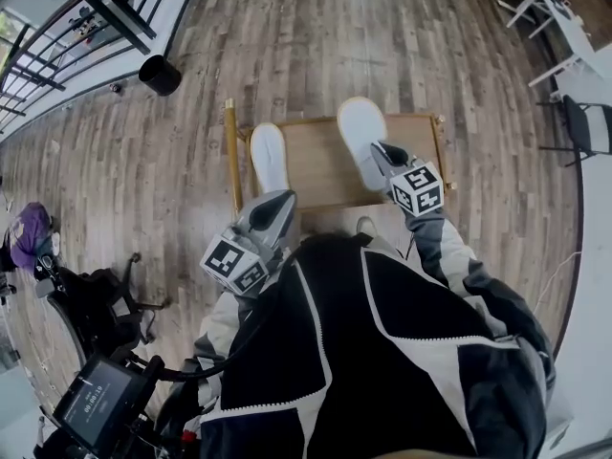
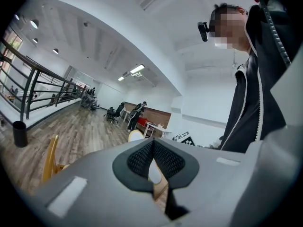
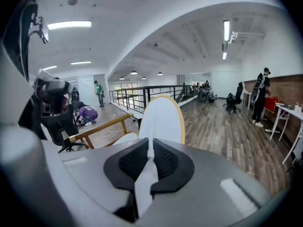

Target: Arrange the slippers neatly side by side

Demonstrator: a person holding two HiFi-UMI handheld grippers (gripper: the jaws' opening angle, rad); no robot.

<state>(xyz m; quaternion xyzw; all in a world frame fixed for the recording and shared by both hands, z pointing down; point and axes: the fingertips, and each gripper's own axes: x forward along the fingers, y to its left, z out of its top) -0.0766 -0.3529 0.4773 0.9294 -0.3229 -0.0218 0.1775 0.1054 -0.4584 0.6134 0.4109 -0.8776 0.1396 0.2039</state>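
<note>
Two white slippers with yellow-trimmed soles are over a low wooden shelf [image 1: 316,175] in the head view. The left slipper [image 1: 270,157] lies flat on it. My right gripper [image 1: 380,148] is shut on the edge of the right slipper [image 1: 360,140]. In the right gripper view that slipper [image 3: 162,119] stands up in front of the jaws, its white edge pinched between the pads, with the other slipper [image 3: 124,139] low at the left. My left gripper [image 1: 277,199] hovers just short of the left slipper, shut and empty. The left gripper view shows its pads [image 2: 165,159] together.
A black bin [image 1: 160,75] stands on the wood floor at the far left, near a black railing [image 1: 57,51]. An office chair [image 1: 107,309] and a screen [image 1: 96,400] sit close at my left. White tables and chairs [image 1: 564,36] stand at the far right.
</note>
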